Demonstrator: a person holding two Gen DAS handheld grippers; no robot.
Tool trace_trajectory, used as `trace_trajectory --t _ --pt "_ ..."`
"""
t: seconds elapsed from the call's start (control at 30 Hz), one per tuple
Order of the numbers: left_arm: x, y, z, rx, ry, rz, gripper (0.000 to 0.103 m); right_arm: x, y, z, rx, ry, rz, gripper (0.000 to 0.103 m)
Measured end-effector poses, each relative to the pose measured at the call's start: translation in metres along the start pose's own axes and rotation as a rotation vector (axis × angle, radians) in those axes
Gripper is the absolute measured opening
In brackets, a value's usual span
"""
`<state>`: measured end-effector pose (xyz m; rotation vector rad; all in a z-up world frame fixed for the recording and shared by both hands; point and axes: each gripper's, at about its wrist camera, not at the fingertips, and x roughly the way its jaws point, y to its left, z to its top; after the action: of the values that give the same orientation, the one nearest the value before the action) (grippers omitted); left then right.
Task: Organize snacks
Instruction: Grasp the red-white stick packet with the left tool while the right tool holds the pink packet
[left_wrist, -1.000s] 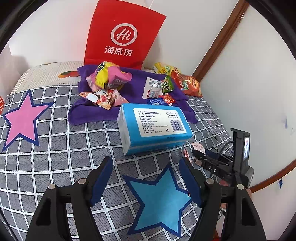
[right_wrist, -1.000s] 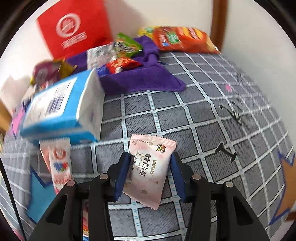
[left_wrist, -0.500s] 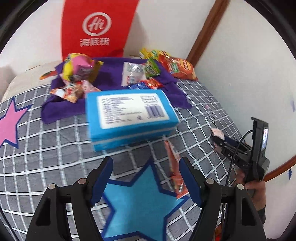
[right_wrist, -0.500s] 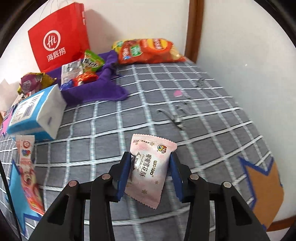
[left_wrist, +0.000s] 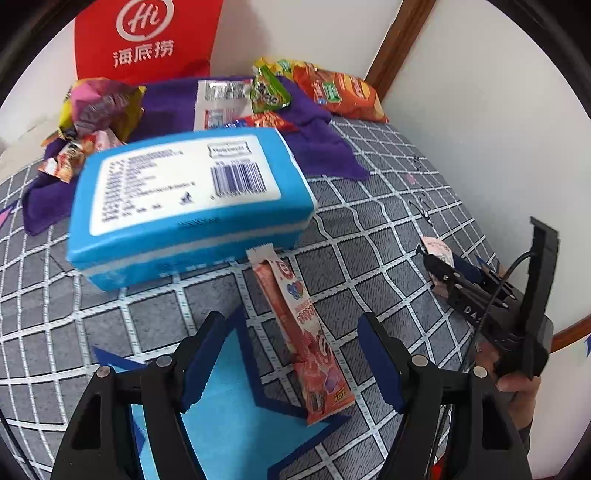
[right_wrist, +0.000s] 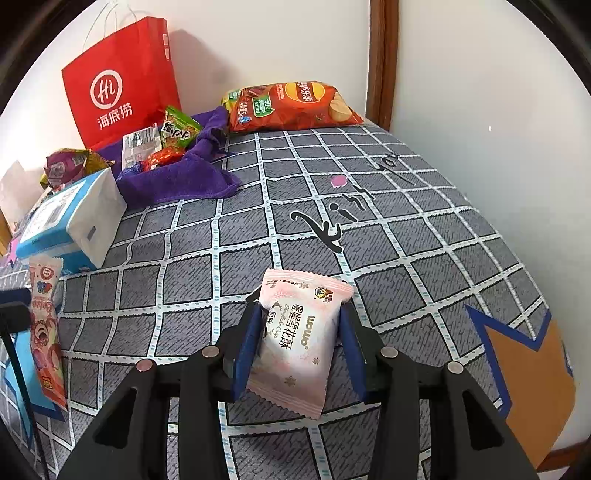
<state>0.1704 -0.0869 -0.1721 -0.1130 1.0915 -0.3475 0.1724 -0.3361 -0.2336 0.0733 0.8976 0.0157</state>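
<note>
My right gripper (right_wrist: 300, 314) is shut on a pink snack packet (right_wrist: 299, 339) and holds it above the checked grey cloth; both show at the right of the left wrist view, gripper (left_wrist: 436, 264) and packet (left_wrist: 437, 249). My left gripper (left_wrist: 290, 325) is open and empty, its fingers on either side of a long red snack stick (left_wrist: 301, 325) that lies on the cloth and a blue star patch (left_wrist: 229, 402). The stick also shows at the left of the right wrist view (right_wrist: 44, 328). Several snack packets (left_wrist: 262, 92) lie on a purple towel (left_wrist: 317, 147) at the back.
A blue tissue pack (left_wrist: 188, 199) lies just beyond the stick. A red paper bag (right_wrist: 118, 85) stands against the back wall. An orange chip bag (right_wrist: 291, 107) lies in the far corner. Walls close the back and right. An orange patch (right_wrist: 528, 373) marks the cloth's right.
My left gripper has moved right and forward, so the red snack stick now lies between its fingers. My right gripper has lifted and drawn back with the pink packet.
</note>
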Motion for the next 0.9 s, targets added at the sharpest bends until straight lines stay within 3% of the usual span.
trace_trajectory --t 0.27,0.43,0.57,0.67,0.9 --pt "0.021 -0.013 0.000 0.008 0.021 0.013 0.070 0.000 0.002 -0.001 -0.001 0.002 0.000 0.045" --pt "0.029 -0.015 -0.001 0.005 0.023 0.013 0.059 0.002 0.005 -0.001 -0.019 0.007 -0.022 0.045" --pt "0.028 -0.012 -0.001 -0.010 0.023 -0.017 0.036 0.002 0.004 0.000 -0.015 0.007 -0.015 0.046" --pt "0.029 -0.009 -0.001 -0.019 0.032 -0.040 0.024 0.002 0.003 0.000 -0.015 0.007 -0.008 0.047" --pt "0.015 -0.007 -0.003 -0.023 0.012 -0.062 0.021 0.003 0.003 -0.001 -0.016 0.007 -0.009 0.047"
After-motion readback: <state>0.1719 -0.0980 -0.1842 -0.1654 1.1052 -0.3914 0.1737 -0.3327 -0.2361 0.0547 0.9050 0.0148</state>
